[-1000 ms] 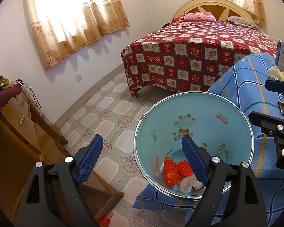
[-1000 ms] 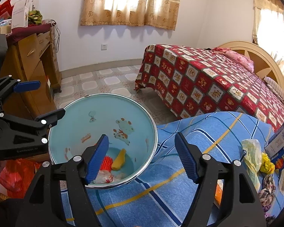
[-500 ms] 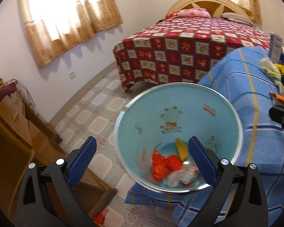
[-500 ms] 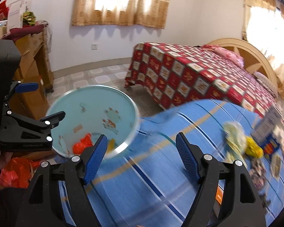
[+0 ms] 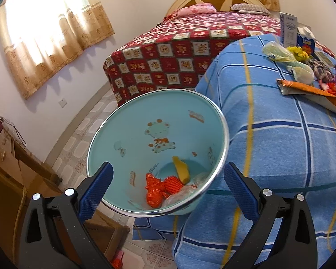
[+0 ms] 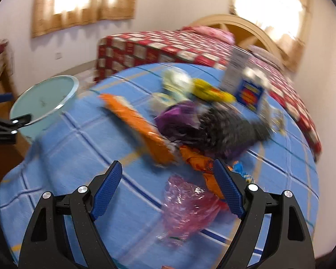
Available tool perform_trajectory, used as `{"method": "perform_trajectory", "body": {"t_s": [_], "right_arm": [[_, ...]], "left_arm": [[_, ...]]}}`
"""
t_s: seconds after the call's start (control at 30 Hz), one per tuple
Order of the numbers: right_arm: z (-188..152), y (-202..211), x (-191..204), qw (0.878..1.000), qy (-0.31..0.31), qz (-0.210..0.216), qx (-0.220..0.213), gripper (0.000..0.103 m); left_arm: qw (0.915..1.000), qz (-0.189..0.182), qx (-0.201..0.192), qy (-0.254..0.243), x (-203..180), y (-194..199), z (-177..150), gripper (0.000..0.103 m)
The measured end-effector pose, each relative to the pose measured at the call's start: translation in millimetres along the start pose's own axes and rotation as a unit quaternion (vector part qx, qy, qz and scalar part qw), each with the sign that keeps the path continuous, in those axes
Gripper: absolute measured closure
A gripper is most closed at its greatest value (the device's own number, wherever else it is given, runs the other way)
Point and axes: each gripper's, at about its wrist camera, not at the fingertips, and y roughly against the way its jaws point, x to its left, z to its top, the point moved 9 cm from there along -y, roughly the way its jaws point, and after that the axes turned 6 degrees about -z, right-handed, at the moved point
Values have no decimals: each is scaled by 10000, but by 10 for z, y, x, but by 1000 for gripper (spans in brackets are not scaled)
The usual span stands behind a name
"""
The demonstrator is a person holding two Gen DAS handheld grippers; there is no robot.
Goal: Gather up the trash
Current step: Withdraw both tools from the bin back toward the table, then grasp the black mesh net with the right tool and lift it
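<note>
A light blue bin (image 5: 150,139) with a metal rim stands beside the blue-checked table (image 5: 275,148). It holds red wrappers (image 5: 159,188), a yellow piece (image 5: 181,172) and clear plastic. My left gripper (image 5: 168,187) is open and empty, its fingers either side of the bin's near rim. My right gripper (image 6: 168,190) is open and empty above the table, over a pink plastic bag (image 6: 188,204). Beyond it lie an orange packet (image 6: 138,123), a purple and black bag (image 6: 201,130) and yellow trash (image 6: 208,90). The bin (image 6: 44,98) shows at the left there.
A bed with a red patterned cover (image 5: 190,44) stands behind the table. A wooden cabinet (image 5: 9,170) is at the left by the wall. A white and blue carton (image 6: 246,83) stands at the table's far side. The floor is tiled.
My right gripper has swung from over the bin to the right, over the trash pile on the table. A yellow piece now lies in the bin. My left gripper shifted slightly.
</note>
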Motion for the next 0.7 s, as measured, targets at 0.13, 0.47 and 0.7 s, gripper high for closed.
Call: {"method": "perform_trajectory", "body": {"t_s": [0.13,0.47,0.7], "right_arm": [[-86,82,-231,9997,-247,-33,-10,21],[-364,468,-867,9929,-1084,-465,-150,21],[-570,361,-1507,9798,-1770,-926,-11,22]], "left_arm": [[10000,-11,-40,-68,-97,13,57,6],[9990,-245,-261,-256,-539,13,374,6],[9978,-415,-361,-365,-864,-19,539,6]]}}
